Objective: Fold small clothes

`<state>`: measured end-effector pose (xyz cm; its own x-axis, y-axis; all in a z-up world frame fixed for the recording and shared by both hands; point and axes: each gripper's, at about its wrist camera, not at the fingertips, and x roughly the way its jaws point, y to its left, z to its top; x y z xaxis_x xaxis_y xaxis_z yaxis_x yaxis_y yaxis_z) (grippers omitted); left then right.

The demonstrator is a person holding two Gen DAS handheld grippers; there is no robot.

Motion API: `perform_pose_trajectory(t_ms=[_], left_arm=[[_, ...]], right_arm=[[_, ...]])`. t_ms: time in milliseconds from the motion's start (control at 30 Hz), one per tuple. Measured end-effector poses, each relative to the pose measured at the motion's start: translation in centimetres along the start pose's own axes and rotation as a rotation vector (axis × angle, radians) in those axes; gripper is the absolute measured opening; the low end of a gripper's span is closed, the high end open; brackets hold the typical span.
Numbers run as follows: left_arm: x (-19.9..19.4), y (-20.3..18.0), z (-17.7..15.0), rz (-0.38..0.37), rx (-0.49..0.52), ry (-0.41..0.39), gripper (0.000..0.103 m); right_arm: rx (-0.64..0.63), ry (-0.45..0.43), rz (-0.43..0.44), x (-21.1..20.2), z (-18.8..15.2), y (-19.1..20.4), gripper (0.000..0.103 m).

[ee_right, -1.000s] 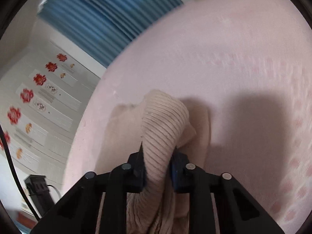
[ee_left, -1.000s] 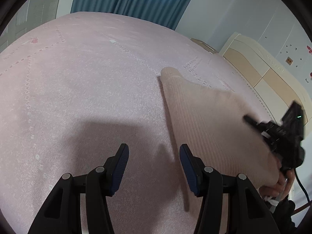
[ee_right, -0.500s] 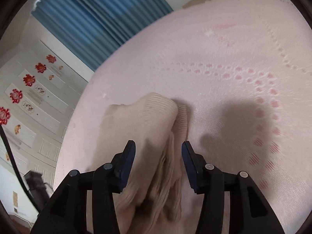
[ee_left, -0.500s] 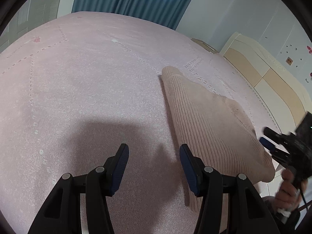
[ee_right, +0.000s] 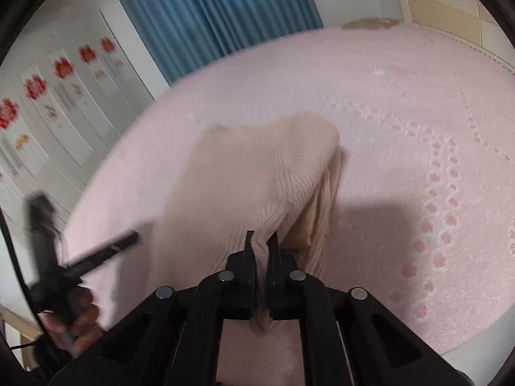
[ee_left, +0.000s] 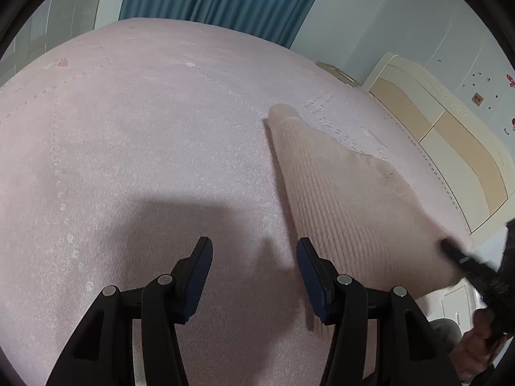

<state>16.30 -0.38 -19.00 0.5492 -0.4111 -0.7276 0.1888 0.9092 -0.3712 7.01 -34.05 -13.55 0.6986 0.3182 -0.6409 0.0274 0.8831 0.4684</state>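
Beige ribbed knit, a small sweater (ee_right: 257,186), lies on the pink bedspread (ee_right: 418,103), and my right gripper (ee_right: 261,244) is clamped on a fold of it: in the right wrist view the two black fingers stand almost together with a pinch of the knit squeezed between the pads and a tail of it hanging down behind them. From that pinch the cloth rises in a tent toward 12 o'clock, and a loose fold droops along its 3 o'clock side onto the bedspread. In the left wrist view the sweater (ee_left: 347,199) stretches from a rounded end near the middle of the frame down to 4 o'clock, where my right gripper (ee_left: 450,247) shows as a blurred black tip at its lower edge. My left gripper (ee_left: 254,267) hovers over the bare bedspread (ee_left: 128,128) at 6 o'clock, jaws about half apart with nothing between the blue pads (ee_left: 202,273); the sweater's edge runs just beside the right-hand pad, and I cannot tell whether it touches. My left hand (ee_right: 74,318) and its gripper (ee_right: 128,241) appear at 8 o'clock in the right view, blurred. Blue curtain (ee_left: 225,0) hangs at 12 o'clock beyond the bed, and a cream headboard (ee_left: 450,135) stands at 3 o'clock.
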Motion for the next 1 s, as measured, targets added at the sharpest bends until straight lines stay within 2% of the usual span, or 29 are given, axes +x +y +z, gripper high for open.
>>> perform_pose_trajectory(t_ms=[33, 67, 100, 167, 267, 367, 433, 500, 600, 733, 800, 900, 1000], left_arm=[[0.0, 0.1, 0.0, -0.003, 0.0, 0.001, 0.052], [0.0, 0.2, 0.0, -0.004, 0.002, 0.002, 0.052], [0.0, 0.2, 0.0, -0.004, 0.005, 0.003, 0.052], [0.0, 0.1, 0.0, -0.01, 0.008, 0.002, 0.052], [-0.3, -0.1, 0.1, -0.028, 0.008, -0.006, 0.052], [-0.5, -0.6, 0.0, -0.051, 0.023, -0.012, 0.052], [-0.5, -1.0, 0.0, -0.057, 0.04, -0.01, 0.052], [-0.4, -1.6, 0.0, -0.068, 0.051, -0.008, 0.052], [-0.5, -2.3, -0.1, -0.091, 0.063, -0.014, 0.052], [0.0, -3.1, 0.4, -0.123, 0.056, -0.008, 0.052], [0.3, -3.5, 0.5, -0.127, 0.06, -0.004, 0.052], [0.7, -4.1, 0.5, -0.114, 0.088, 0.003, 0.052], [1.0, -4.3, 0.2, -0.093, 0.108, 0.019, 0.053]], right_arm=[[0.033, -0.035, 0.035, -1.1, 0.1, -0.6, 0.004], [0.052, -0.045, 0.034, -1.4, 0.1, -1.1, 0.004], [0.06, -0.033, -0.028, -1.1, -0.1, -1.7, 0.004], [0.075, 0.055, -0.145, 1.0, -0.7, -2.8, 0.004], [0.15, 0.172, -0.195, 3.6, -2.4, -4.5, 0.004], [0.107, 0.161, -0.196, 3.1, -2.1, -3.6, 0.007], [0.066, 0.15, -0.205, 2.3, -2.0, -2.7, 0.018], [0.056, 0.112, -0.217, 1.3, -1.8, -2.2, 0.025], [0.062, 0.039, -0.195, -0.4, -1.0, -1.6, 0.025], [-0.035, -0.024, -0.218, -0.4, 0.5, 0.1, 0.025], [-0.081, -0.006, -0.251, 1.0, 0.5, 0.3, 0.025], [-0.071, 0.091, -0.334, 3.7, -0.2, -1.2, 0.025], [-0.003, 0.106, -0.317, 4.3, -0.8, -3.2, 0.026]])
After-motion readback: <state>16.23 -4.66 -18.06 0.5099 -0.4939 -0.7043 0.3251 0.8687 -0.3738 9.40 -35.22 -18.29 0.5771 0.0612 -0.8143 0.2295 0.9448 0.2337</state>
